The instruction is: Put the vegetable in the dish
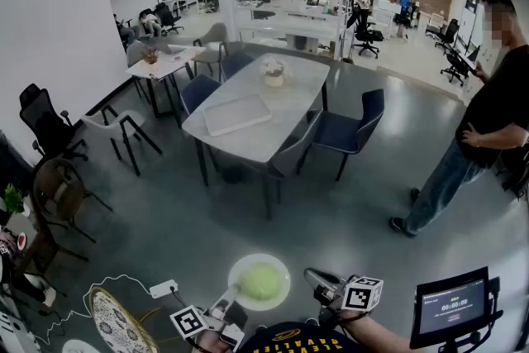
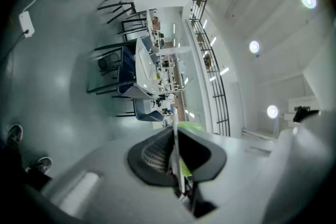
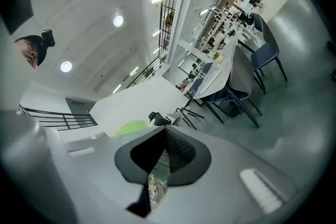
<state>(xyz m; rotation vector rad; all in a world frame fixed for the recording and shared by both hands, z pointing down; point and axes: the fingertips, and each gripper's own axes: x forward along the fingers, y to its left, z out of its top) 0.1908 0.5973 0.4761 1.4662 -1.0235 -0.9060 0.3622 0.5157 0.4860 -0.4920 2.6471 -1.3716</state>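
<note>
A pale green leafy vegetable [image 1: 261,281] lies in the middle of a round white dish [image 1: 282,294]. The left gripper [image 1: 234,291] is clamped on the dish's rim at the edge nearest it. In the left gripper view the thin rim runs between the closed jaws, with the green of the vegetable just past them. The right gripper [image 1: 312,277] is just beside the dish's opposite edge, not touching it, its jaws pressed together on nothing. Well beyond both grippers stands a grey table [image 1: 281,107] bearing a tray [image 1: 237,113], with a blue chair [image 1: 351,131] beside it. A person [image 1: 488,124] stands far out on the right gripper's side.
</note>
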